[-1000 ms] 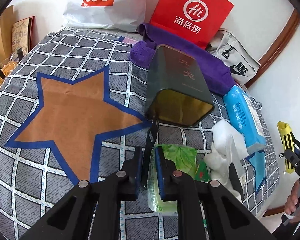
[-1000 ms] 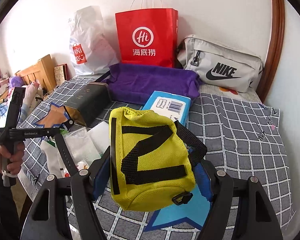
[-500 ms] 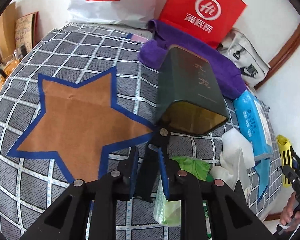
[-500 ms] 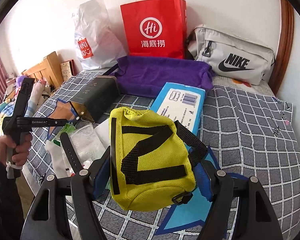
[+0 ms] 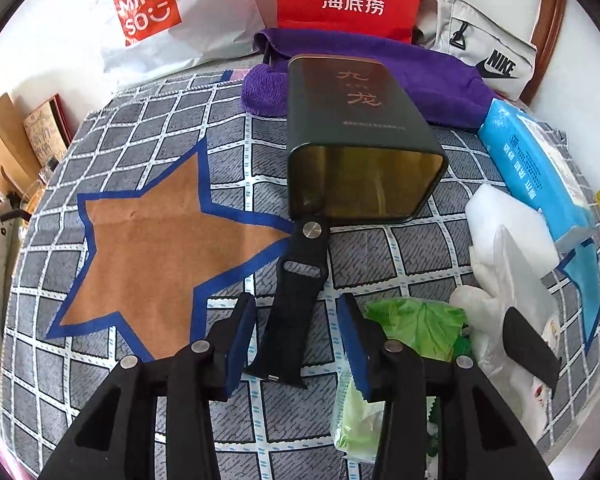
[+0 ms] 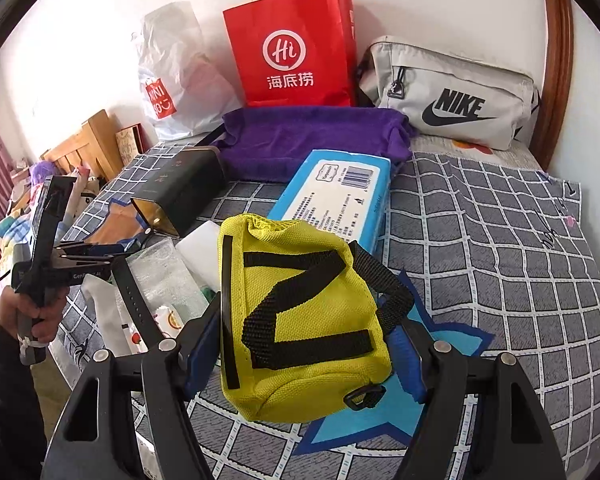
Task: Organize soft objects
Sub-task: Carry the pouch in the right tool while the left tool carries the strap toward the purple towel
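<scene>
A black watch strap (image 5: 296, 300) lies on the checked bedspread (image 5: 148, 124), its studded end at the mouth of a dark tin (image 5: 356, 136) lying on its side. My left gripper (image 5: 296, 344) is open, its jaws on either side of the strap's near end, not touching it. My right gripper (image 6: 304, 344) is shut on a yellow pouch (image 6: 300, 320) with black straps and holds it above a blue star patch (image 6: 440, 344). The left gripper also shows in the right wrist view (image 6: 84, 256), at the left edge.
A purple towel (image 6: 312, 136), a blue wipes pack (image 6: 336, 196), a red paper bag (image 6: 296, 48), a white Miniso bag (image 5: 160, 16) and a grey Nike bag (image 6: 452, 92) fill the back. White plastic bags (image 5: 508, 280) and a green packet (image 5: 416, 324) lie right of the strap.
My left gripper has opened and let go of the black strap, which now lies on the bedspread by the tin's mouth. My right gripper still holds the yellow pouch.
</scene>
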A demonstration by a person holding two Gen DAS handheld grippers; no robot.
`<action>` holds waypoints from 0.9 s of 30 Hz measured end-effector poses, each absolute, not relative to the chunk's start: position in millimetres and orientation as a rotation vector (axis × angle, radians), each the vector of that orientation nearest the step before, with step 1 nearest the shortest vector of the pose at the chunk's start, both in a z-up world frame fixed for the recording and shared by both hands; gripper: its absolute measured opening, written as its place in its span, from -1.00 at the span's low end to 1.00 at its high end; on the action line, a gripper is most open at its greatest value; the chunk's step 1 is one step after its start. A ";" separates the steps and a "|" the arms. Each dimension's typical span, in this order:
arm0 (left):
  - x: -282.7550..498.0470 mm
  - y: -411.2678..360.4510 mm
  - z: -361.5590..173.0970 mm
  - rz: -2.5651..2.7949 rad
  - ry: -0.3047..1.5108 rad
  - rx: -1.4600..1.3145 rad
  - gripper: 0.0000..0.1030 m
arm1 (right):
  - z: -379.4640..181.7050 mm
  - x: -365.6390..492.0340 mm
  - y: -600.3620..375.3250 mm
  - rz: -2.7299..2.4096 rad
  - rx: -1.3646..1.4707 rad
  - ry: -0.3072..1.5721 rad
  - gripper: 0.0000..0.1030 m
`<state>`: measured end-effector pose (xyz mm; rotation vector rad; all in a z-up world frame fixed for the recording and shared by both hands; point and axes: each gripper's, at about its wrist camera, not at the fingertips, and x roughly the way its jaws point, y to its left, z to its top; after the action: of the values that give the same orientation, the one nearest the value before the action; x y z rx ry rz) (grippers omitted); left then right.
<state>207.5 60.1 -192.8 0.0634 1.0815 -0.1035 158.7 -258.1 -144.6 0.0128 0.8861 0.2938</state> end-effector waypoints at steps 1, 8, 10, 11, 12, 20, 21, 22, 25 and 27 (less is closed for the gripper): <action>208.7 58.8 -192.9 -0.101 1.075 0.075 -0.37 | -144.5 158.5 -259.2 0.291 0.014 0.886 0.42; 208.5 53.7 -190.4 -0.097 1.065 0.098 -0.61 | -128.7 160.0 -263.2 0.276 0.014 0.848 0.42; 207.1 58.5 -187.3 -0.102 1.068 0.054 -0.61 | -121.6 163.9 -264.0 0.262 0.009 0.836 0.42; 205.6 61.5 -184.4 -0.104 1.065 0.033 -0.61 | -117.6 166.0 -264.6 0.259 0.008 0.828 0.42; 203.4 63.6 -182.0 -0.105 1.060 0.022 -0.61 | -113.5 168.4 -265.2 0.257 0.008 0.819 0.42; 190.0 85.3 -155.0 -0.104 1.026 -0.072 -0.61 | -95.3 187.7 -260.8 0.243 -0.014 0.782 0.42; 190.1 87.8 -151.7 -0.096 1.021 -0.074 -0.61 | -94.4 190.0 -259.2 0.246 -0.016 0.782 0.42; 189.7 89.9 -148.3 -0.088 1.014 -0.076 -0.61 | -93.6 192.3 -257.5 0.249 -0.019 0.781 0.42; 190.0 95.2 -137.5 -0.078 0.993 -0.093 -0.61 | -92.0 197.4 -252.8 0.259 -0.023 0.780 0.42; 192.1 97.6 -130.4 -0.081 0.979 -0.113 -0.61 | -91.3 200.7 -249.7 0.262 -0.027 0.780 0.41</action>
<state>192.1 97.6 -130.4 -0.1126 0.9791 -0.0808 200.7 -249.7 -91.3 -0.0271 0.7803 0.2622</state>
